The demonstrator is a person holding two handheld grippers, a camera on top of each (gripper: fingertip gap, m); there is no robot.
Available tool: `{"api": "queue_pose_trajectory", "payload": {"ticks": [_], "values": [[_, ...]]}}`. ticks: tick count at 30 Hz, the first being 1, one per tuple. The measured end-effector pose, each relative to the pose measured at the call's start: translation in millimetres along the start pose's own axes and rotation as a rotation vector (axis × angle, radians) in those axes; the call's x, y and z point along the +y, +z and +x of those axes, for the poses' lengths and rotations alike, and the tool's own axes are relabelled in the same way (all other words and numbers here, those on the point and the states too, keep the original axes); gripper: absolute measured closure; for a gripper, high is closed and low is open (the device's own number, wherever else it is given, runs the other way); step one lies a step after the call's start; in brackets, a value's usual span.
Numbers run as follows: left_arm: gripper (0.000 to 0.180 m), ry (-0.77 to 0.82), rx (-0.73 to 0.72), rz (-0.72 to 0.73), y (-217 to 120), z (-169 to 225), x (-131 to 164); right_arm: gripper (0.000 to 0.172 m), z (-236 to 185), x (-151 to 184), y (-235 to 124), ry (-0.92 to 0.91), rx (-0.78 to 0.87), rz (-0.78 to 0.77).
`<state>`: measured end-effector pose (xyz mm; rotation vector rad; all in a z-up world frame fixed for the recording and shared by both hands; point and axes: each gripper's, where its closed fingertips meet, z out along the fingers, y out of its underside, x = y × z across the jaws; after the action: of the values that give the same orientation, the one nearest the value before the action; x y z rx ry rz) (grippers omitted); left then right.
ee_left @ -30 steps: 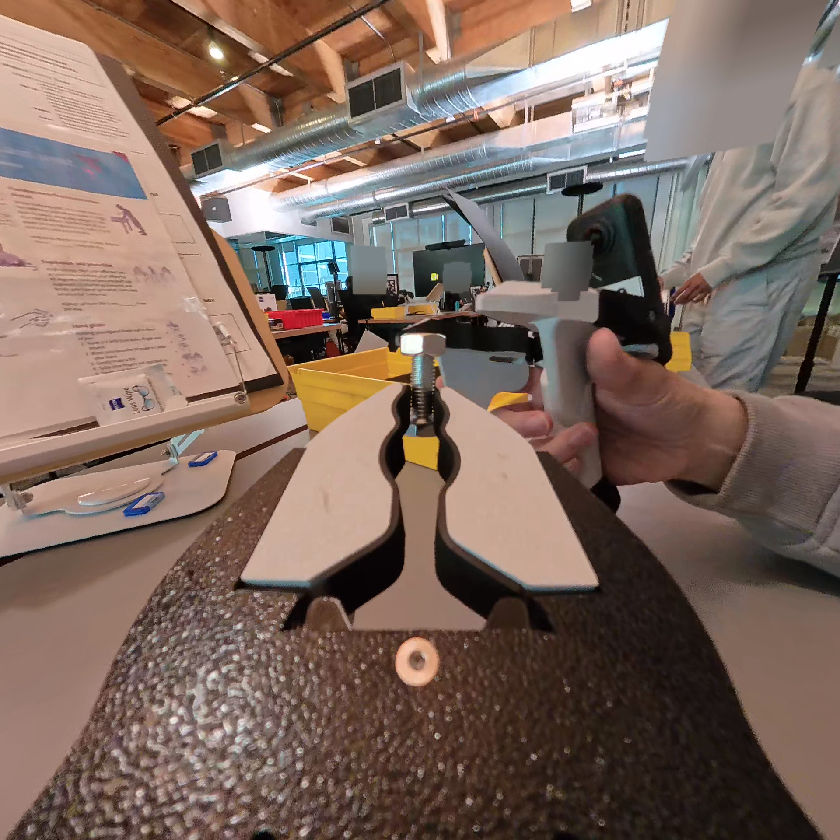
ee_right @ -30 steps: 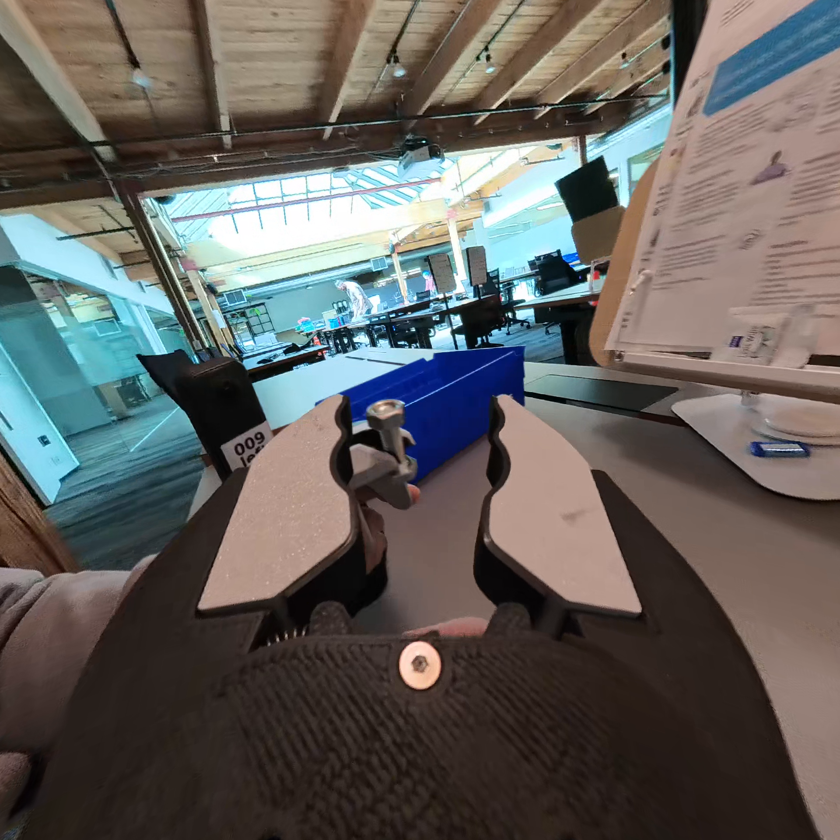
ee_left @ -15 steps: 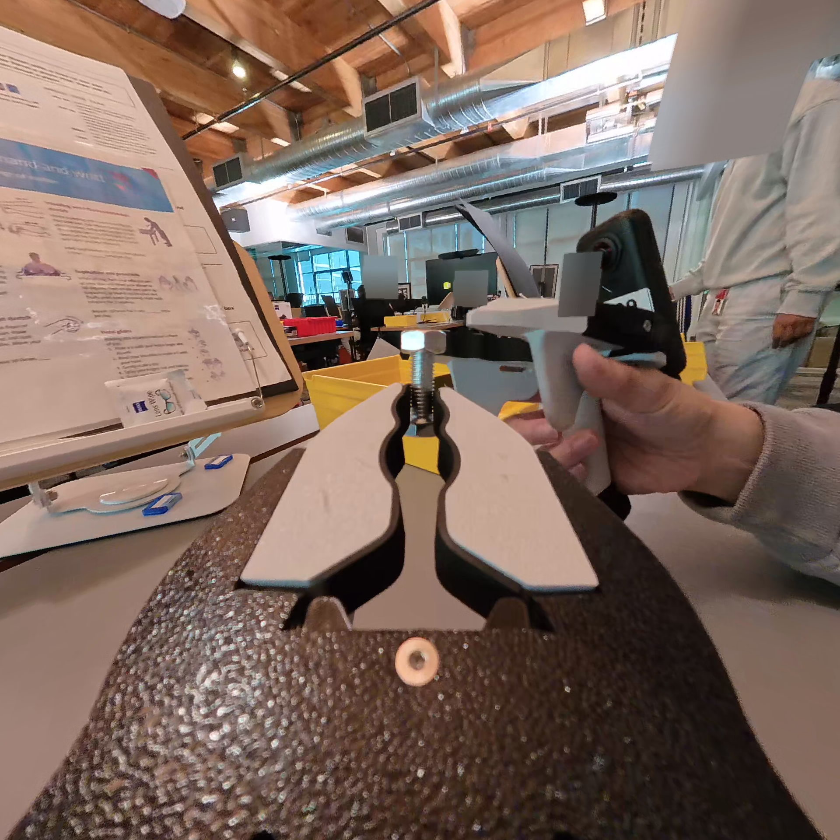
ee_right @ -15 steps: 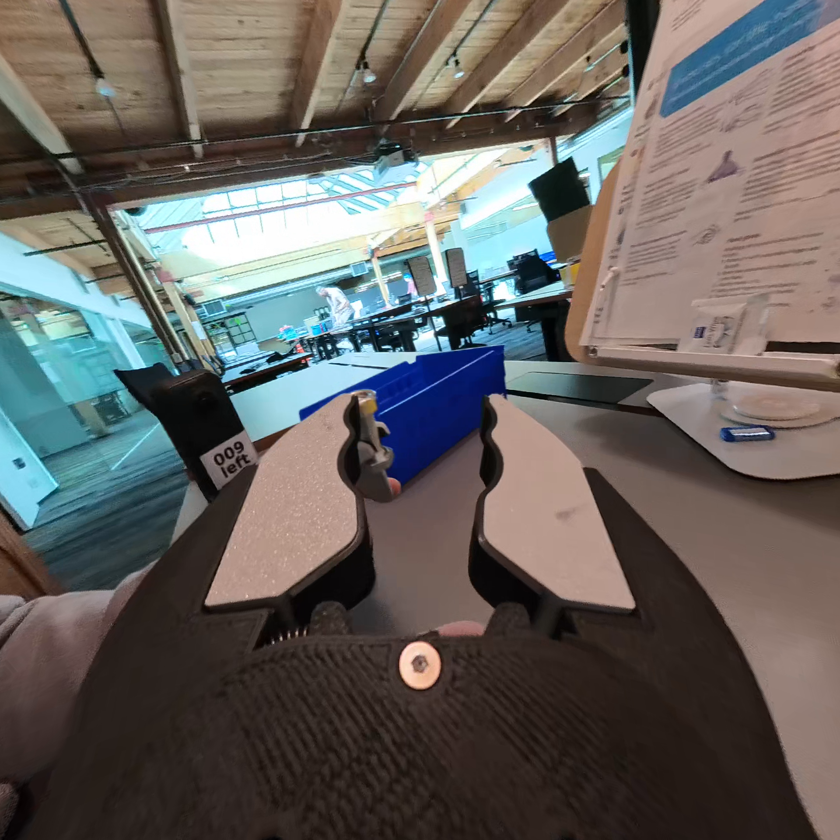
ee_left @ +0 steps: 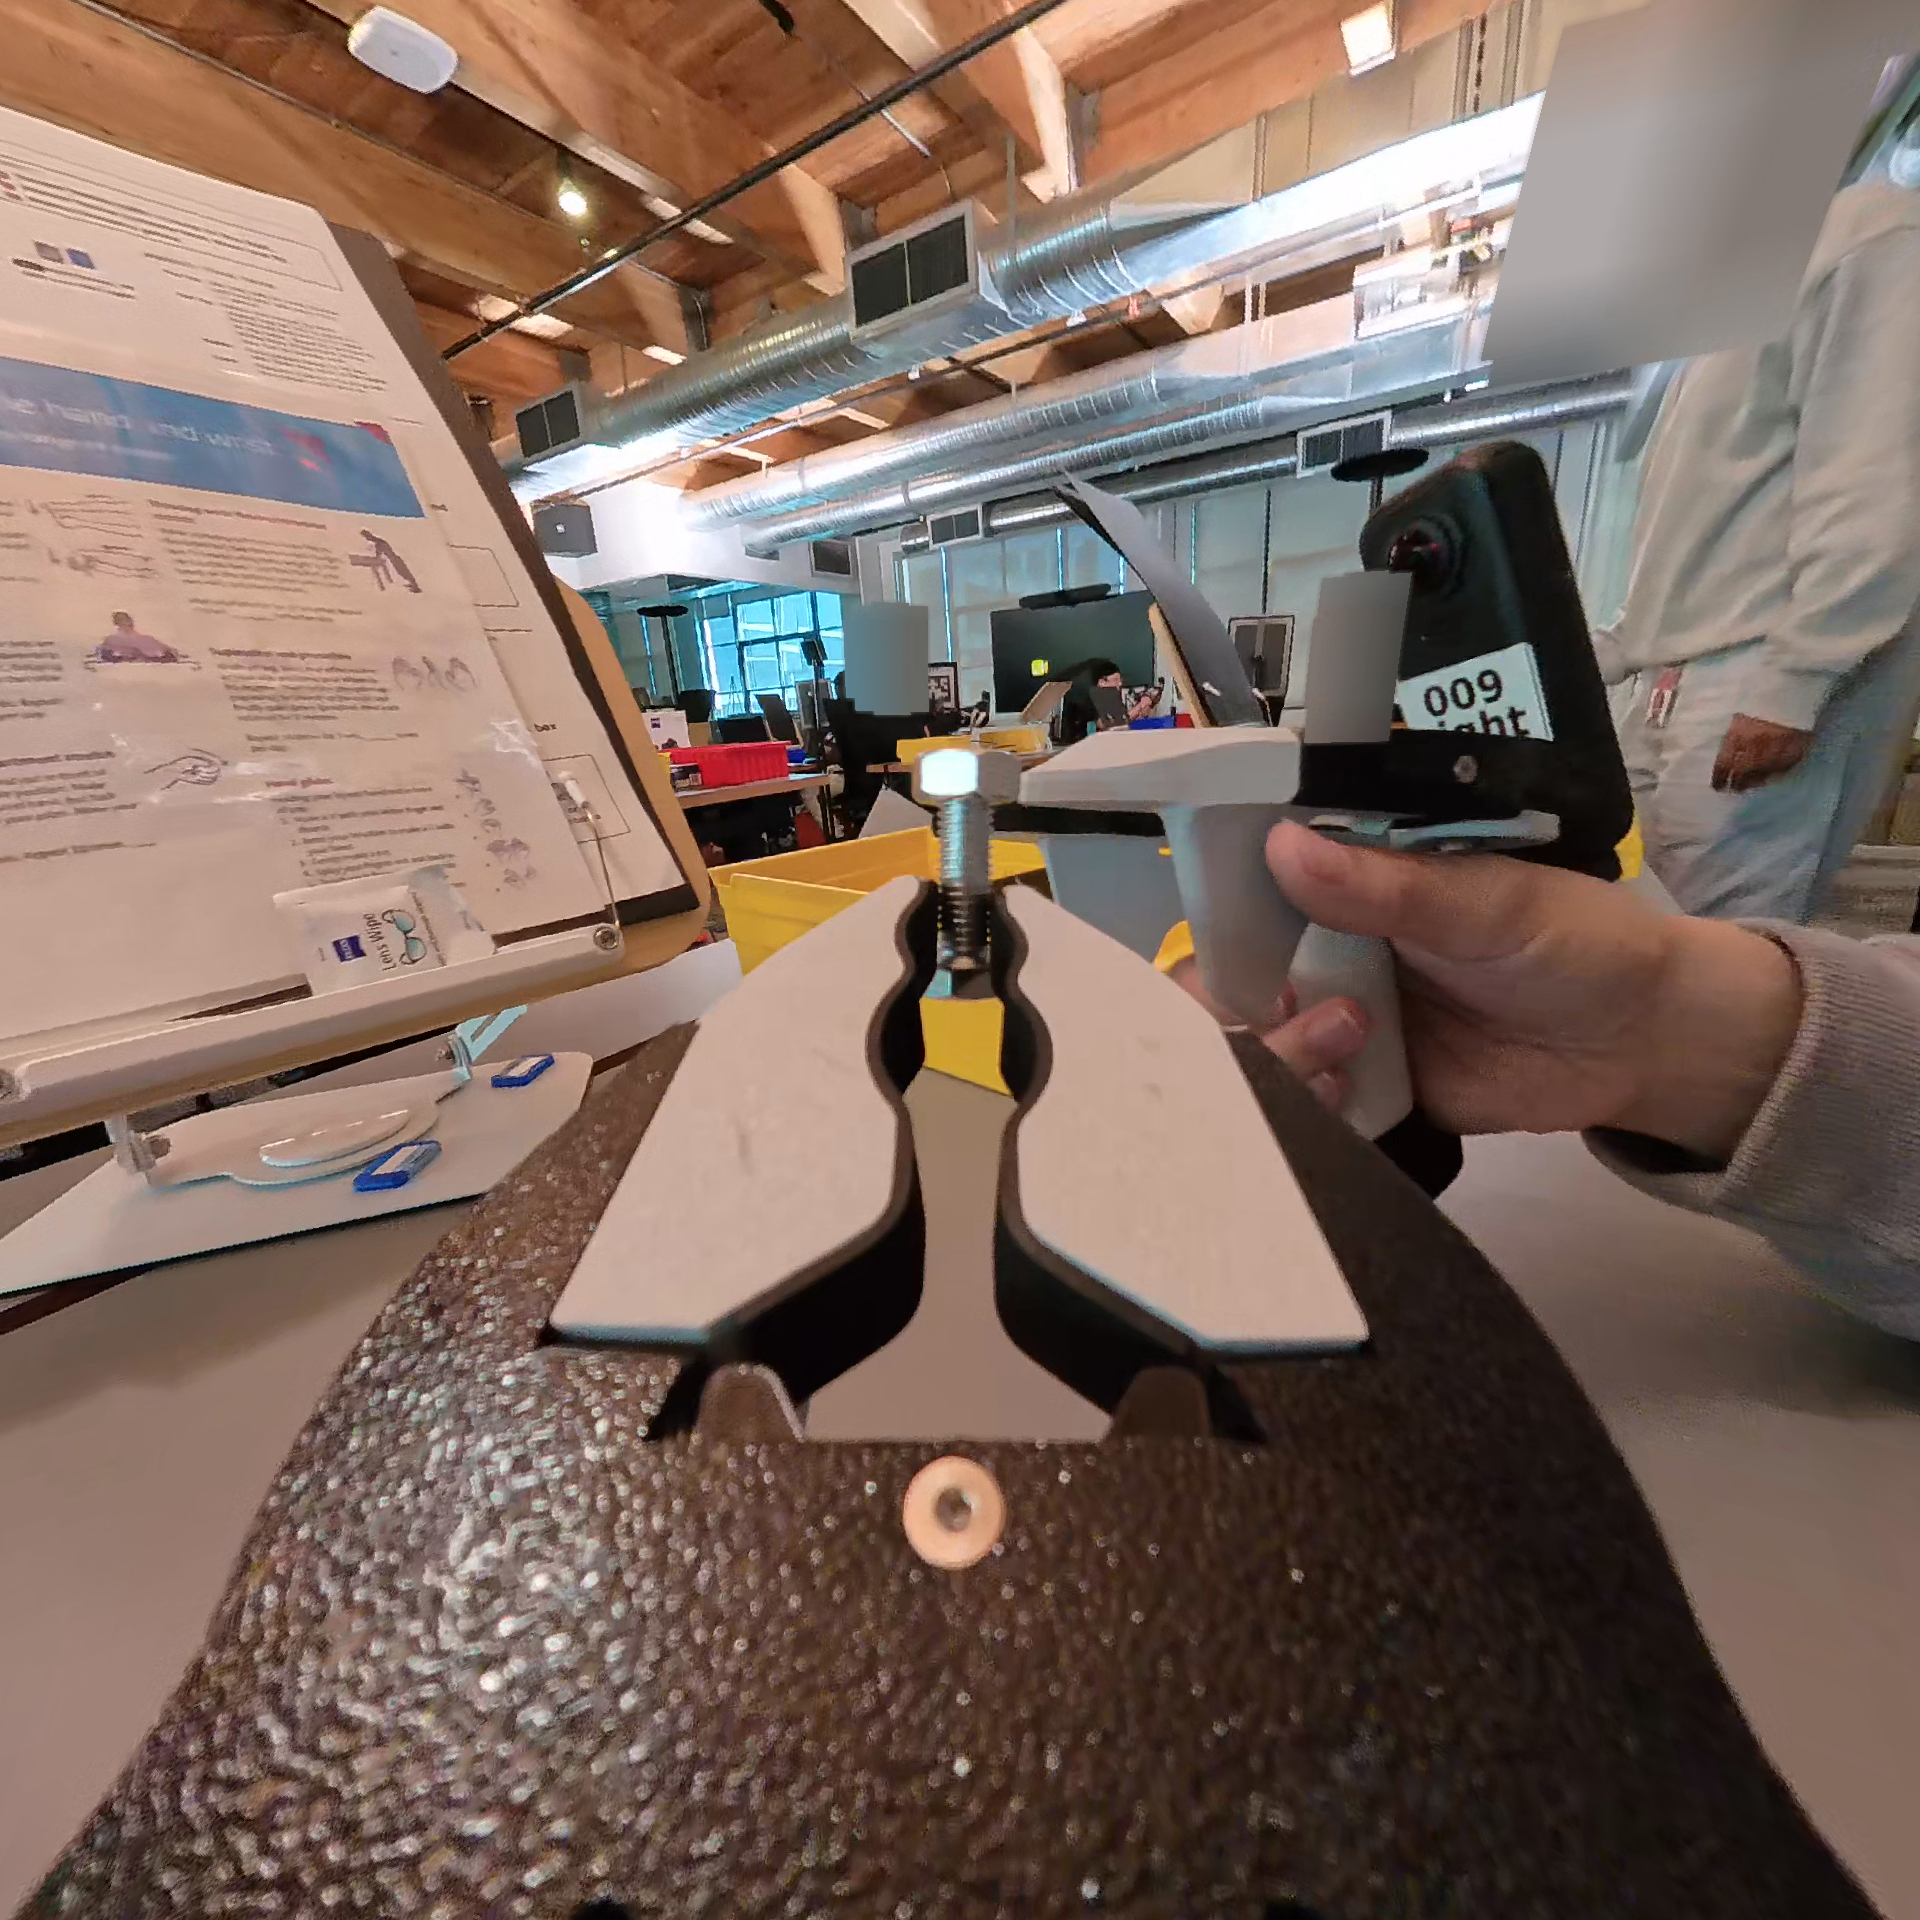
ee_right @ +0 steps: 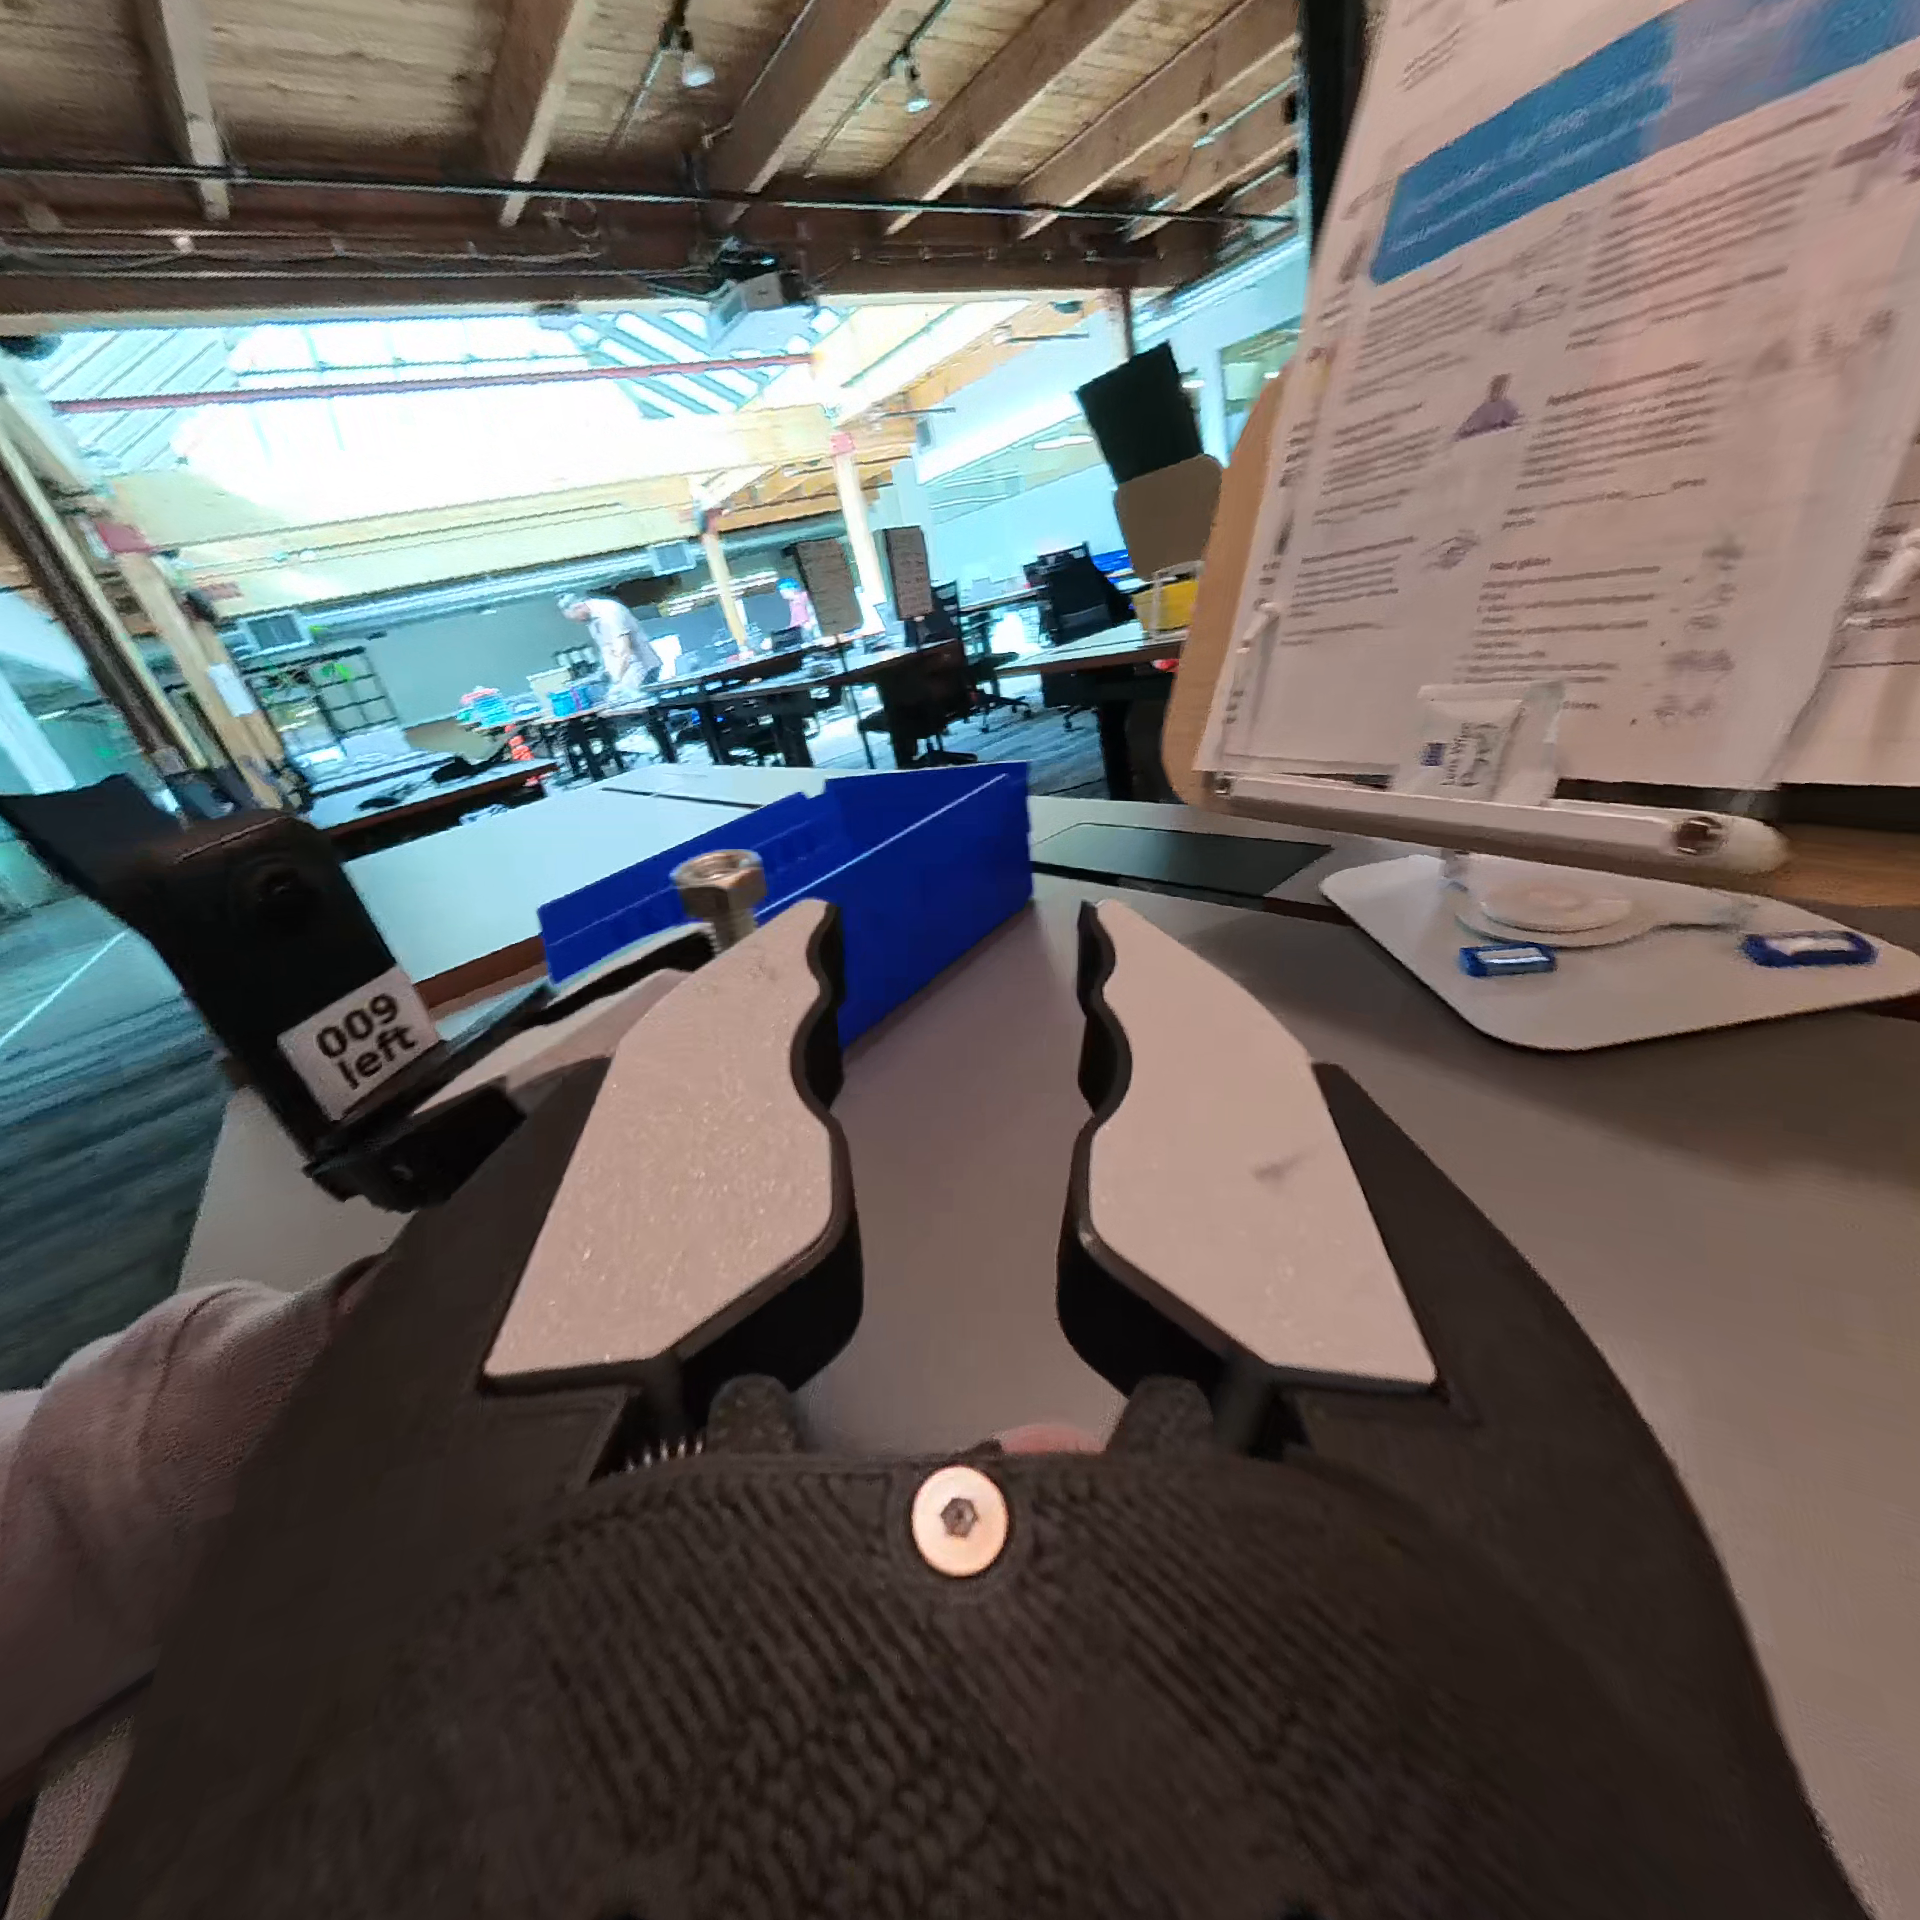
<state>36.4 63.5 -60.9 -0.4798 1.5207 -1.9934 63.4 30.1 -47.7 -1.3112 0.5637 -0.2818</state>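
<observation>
Bolt (ee_left: 961, 831) threads partly hidden in left tool (ee_left: 961, 940), seemingly clamped.

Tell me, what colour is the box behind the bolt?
Yellow. The bin behind the bolt shows best in the left wrist view.

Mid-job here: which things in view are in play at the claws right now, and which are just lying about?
In play: steel bolt, upright, clamped in the left claw; right claw, open, empty, close beside the bolt head.

Lying about: yellow bin, blue bin, document stand, small blue cards.
</observation>
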Motion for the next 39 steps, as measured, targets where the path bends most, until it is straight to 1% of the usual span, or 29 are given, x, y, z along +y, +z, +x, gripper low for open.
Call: {"api": "queue_pose_trajectory", "payload": {"ticks": [1,2,4,5,8,11,14,16,18,21,23,25,28,30,32,36,39], "values": [[0.172,-0.001,-0.001,-0.004,0,-1,1,0.126,3,-3,-2,0.014,-0.002,0.008],[0.172,0.001,-0.002,-0.010,0,-1,2,0.124,0,-6,-3,0.030,-0.040,0.023],[0.172,0.008,0.005,-0.015,2,2,3,0.126,-16,-12,-3,0.063,-0.125,0.052],[0.172,0.015,0.008,-0.020,3,4,4,0.126,-22,-12,-1,0.063,-0.136,0.050],[0.172,0.042,0.014,-0.038,5,8,6,0.126,-30,0,7,0.015,-0.089,0.005],[0.172,0.051,0.013,-0.044,5,9,7,0.126,-39,8,11,0.008,-0.098,-0.017],[0.172,0.049,0.011,-0.042,5,8,7,0.135,-35,6,10,0.006,-0.073,0.004],[0.172,0.047,0.011,-0.044,5,8,7,0.135,-33,5,10,0.006,-0.074,0.002],[0.172,0.050,0.011,-0.047,5,8,7,0.139,-35,5,9,-0.008,-0.090,-0.002],[0.172,0.051,0.004,-0.041,4,6,6,0.135,-33,5,8,-0.027,-0.091,-0.023],[0.172,0.033,-0.001,-0.030,3,4,5,0.135,-31,4,7,-0.036,-0.086,-0.025],[0.172,0.017,-0.001,-0.012,2,3,2,0.143,-25,2,5,-0.046,-0.062,-0.020],[0.172,0.011,-0.004,-0.009,1,1,1,0.138,-18,-1,2,-0.040,-0.048,-0.020],[0.172,0.015,-0.003,-0.013,2,2,2,0.138,-28,-6,1,0.004,-0.121,0.016],[0.172,0.029,0.001,-0.021,3,4,3,0.137,-37,-7,3,0.029,-0.154,0.022],[0.172,0.070,-0.009,-0.036,4,6,5,0.140,-42,5,9,0.007,-0.123,-0.021],[0.172,0.105,-0.023,-0.052,5,6,6,0.143,-43,7,11,0.006,-0.095,-0.021]]}}
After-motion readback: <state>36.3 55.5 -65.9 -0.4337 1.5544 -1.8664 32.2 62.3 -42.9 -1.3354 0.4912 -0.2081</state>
